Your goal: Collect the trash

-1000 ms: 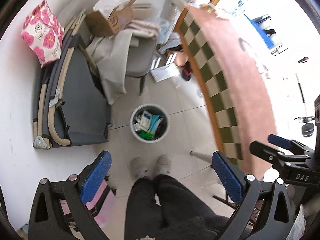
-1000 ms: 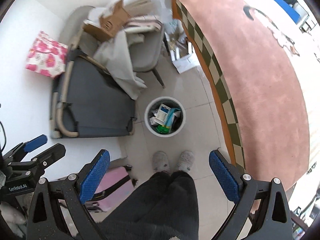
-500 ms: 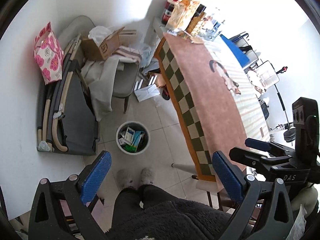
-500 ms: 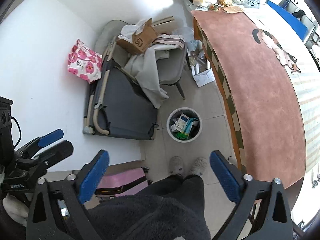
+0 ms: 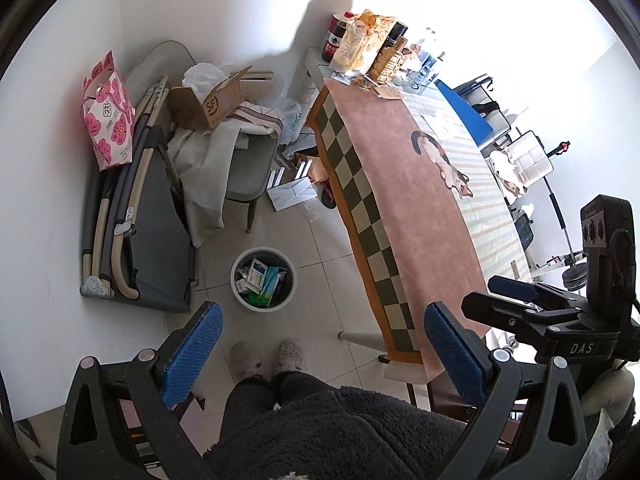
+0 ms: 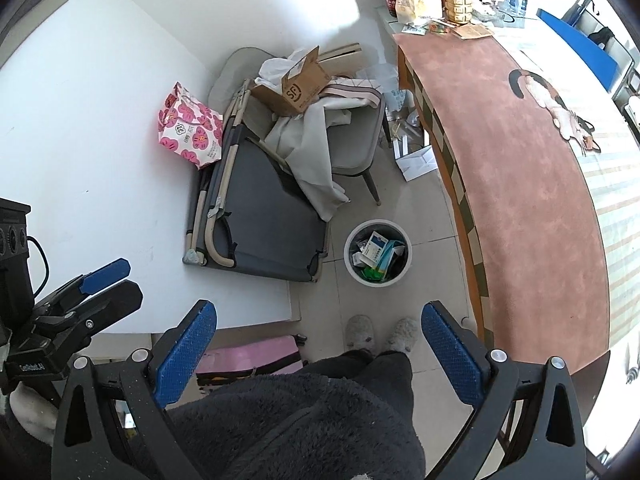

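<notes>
A white round trash bin [image 5: 236,280] [image 6: 352,268] stands on the tiled floor beside the table, filled with small boxes and wrappers [image 5: 262,278] [image 6: 378,256]. My left gripper [image 5: 320,344] is held high above the floor, open, nothing between its blue pads. My right gripper [image 6: 318,340] is equally high and open, also empty. The right gripper [image 5: 516,292] shows at the right edge of the left wrist view; the left gripper [image 6: 100,280] shows at the left edge of the right wrist view. Loose packets and paper scraps [image 6: 428,28] lie at the table's far end.
A long table with a pink cloth [image 5: 404,200] [image 6: 520,184] runs along the right, with bottles and snack bags [image 5: 368,48] at its far end. A grey chair [image 5: 248,168] piled with cloth and a cardboard box [image 5: 208,100], a folded cot [image 5: 136,216], and a person's slippered feet [image 5: 266,356] are nearby.
Both grippers have risen and tilted upward, away from the bin, which now looks smaller and farther. The table's far end with bottles and bags has come into view. Both stayed open.
</notes>
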`<state>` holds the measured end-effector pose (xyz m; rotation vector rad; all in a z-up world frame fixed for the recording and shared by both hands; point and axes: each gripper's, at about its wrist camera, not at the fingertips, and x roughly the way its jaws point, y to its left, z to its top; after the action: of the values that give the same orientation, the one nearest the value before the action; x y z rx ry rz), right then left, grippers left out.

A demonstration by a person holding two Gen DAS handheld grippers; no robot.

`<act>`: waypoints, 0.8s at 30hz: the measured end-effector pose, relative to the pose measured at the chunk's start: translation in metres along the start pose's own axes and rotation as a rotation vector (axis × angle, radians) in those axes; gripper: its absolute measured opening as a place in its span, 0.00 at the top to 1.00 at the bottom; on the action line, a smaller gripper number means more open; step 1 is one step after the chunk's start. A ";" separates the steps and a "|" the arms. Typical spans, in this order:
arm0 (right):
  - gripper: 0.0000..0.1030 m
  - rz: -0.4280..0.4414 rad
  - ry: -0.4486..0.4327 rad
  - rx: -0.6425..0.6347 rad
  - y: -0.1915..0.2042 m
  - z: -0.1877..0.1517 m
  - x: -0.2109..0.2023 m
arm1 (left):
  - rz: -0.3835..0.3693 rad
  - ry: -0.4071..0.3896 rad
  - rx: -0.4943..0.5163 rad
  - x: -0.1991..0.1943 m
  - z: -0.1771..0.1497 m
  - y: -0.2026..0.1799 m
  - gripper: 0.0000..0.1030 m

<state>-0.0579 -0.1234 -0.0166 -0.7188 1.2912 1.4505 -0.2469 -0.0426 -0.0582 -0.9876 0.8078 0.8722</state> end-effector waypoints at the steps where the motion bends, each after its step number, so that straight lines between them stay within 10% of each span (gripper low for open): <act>1: 0.00 0.000 0.000 -0.001 0.001 -0.001 -0.001 | -0.001 0.000 -0.001 -0.001 -0.001 -0.001 0.00; 24: 0.00 0.014 -0.008 0.005 0.004 -0.007 -0.014 | -0.016 -0.017 -0.007 -0.012 -0.009 -0.017 0.00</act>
<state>-0.0589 -0.1334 -0.0044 -0.7014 1.2958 1.4600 -0.2382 -0.0582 -0.0450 -0.9903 0.7824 0.8694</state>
